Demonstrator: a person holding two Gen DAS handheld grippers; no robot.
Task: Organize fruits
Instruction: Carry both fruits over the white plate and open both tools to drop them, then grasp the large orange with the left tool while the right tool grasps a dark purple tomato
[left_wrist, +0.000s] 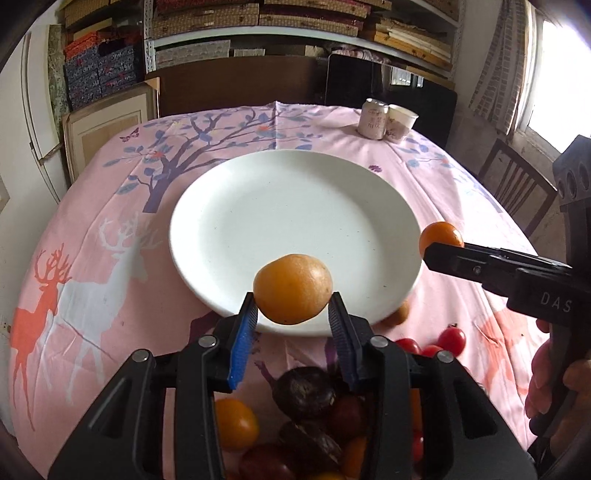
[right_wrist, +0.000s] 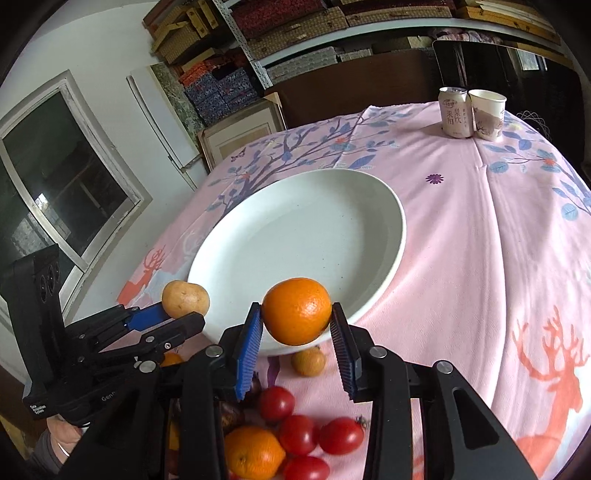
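Observation:
My left gripper (left_wrist: 292, 312) is shut on a pale yellow-orange round fruit (left_wrist: 293, 288), held above the near rim of the white plate (left_wrist: 295, 206). It also shows in the right wrist view (right_wrist: 173, 312) with its fruit (right_wrist: 185, 298). My right gripper (right_wrist: 296, 319) is shut on an orange (right_wrist: 296, 311), held over the plate's near edge (right_wrist: 295, 236). In the left wrist view the right gripper (left_wrist: 439, 245) holds the orange (left_wrist: 440, 236) beside the plate's right rim. The plate holds nothing.
Loose fruit lies on the pink tablecloth before the plate: red tomatoes (right_wrist: 299, 432), an orange (right_wrist: 254, 452), a small yellow fruit (right_wrist: 308, 362), dark purple fruits (left_wrist: 304, 393). A can (right_wrist: 455, 112) and paper cup (right_wrist: 487, 114) stand at the far side. A chair (left_wrist: 517, 184) is right.

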